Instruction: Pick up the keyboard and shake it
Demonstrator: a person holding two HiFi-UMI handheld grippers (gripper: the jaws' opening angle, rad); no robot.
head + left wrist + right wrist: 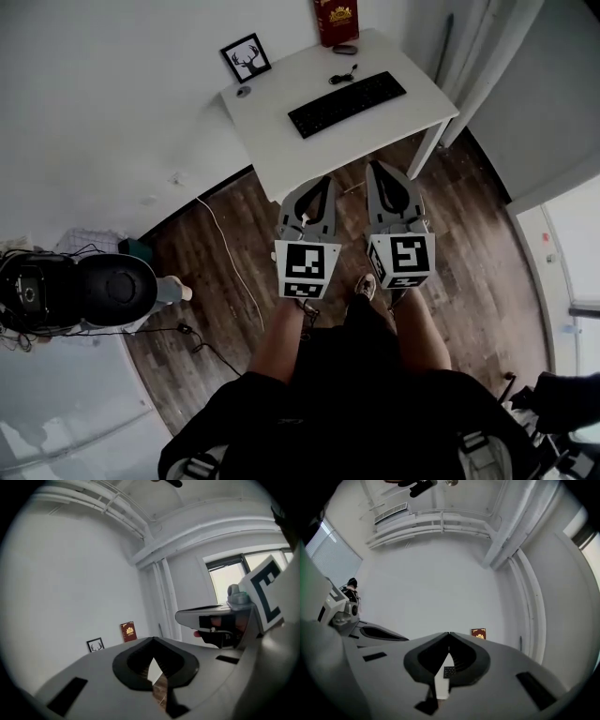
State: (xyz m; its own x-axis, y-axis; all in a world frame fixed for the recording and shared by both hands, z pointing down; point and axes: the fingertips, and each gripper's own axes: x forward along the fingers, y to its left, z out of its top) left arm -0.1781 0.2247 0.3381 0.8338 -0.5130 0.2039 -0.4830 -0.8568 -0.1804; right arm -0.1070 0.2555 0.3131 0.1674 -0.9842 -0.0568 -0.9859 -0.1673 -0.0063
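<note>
While aimed forward, left hand-held gripper (326, 183): clenched, empty, over the wood floor (216, 281)
Right hand-held gripper (375, 169): clenched, empty, just beside it
Keyboard (347, 103): flat on the white worktop (272, 141), apart from both
Room: bare worktop between keyboard and near edge

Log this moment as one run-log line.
phase: pre-grasp | left tongs: shut, empty | right tongs: shut, empty | flat black keyboard: untouched on white desk
</note>
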